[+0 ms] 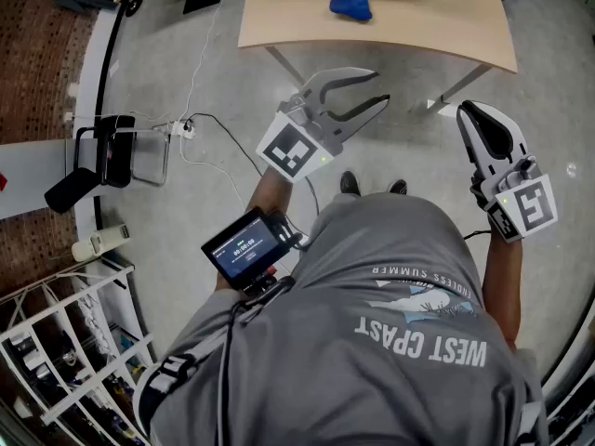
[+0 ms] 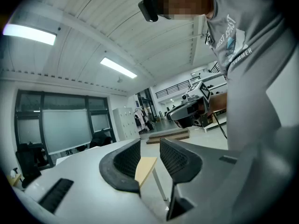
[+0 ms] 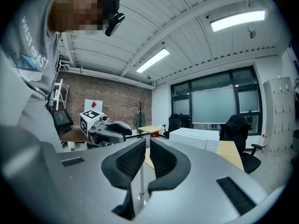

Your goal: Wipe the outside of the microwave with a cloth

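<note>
left gripper: jaws slightly spread, empty | right gripper: jaws nearly pressed together, empty | both held level, likely since far cloth on bench is unfetched

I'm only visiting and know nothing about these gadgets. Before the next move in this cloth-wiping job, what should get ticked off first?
1. Cloth located: ok. The blue cloth lies on the wooden table.
2. Cloth held: not ok. Neither gripper touches it.
3. Left gripper ready to grasp: ok. Jaws apart, nothing between them.
4. Right gripper free: ok. Jaws almost together, empty.
5. Microwave identified: cannot tell. A white box on a table is probably it.
</note>
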A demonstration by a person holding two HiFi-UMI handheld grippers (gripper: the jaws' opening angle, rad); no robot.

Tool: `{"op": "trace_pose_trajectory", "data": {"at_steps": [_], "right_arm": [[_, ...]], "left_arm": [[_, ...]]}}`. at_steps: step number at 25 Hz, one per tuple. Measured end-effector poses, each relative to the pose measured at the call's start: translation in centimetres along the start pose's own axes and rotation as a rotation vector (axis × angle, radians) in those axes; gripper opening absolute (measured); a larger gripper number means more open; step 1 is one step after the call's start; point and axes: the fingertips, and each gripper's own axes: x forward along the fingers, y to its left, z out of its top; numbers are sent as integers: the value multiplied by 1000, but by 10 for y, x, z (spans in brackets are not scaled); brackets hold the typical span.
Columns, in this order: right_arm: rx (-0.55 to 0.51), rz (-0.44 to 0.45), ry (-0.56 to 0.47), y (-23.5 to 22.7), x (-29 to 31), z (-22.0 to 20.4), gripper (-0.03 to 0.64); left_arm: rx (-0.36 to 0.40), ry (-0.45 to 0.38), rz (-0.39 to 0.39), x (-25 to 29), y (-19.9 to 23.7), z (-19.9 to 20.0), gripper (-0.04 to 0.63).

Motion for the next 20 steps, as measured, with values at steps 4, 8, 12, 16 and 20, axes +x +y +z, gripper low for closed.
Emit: {"op": "trace_pose_trajectory", "data": {"at_steps": [4,8,12,16,20], "right_arm": [[6,-7,1,-14,-7,15,42],[-3,-15,-26,-14,-9,12,41],[9,-28,-63,-19,-10,7,43],[127,35,-13,-24,-24,-5,43],[134,98,55,-72,-56,-32,44]], "left_arm": [[8,3,4,9,9,16,144],[40,4,-12,10,5,13,144],[39,41,-29,12,5,-4,144],[9,89,-11,17,-3,5,144],[-39,80,21,79,-17,12,144]]}}
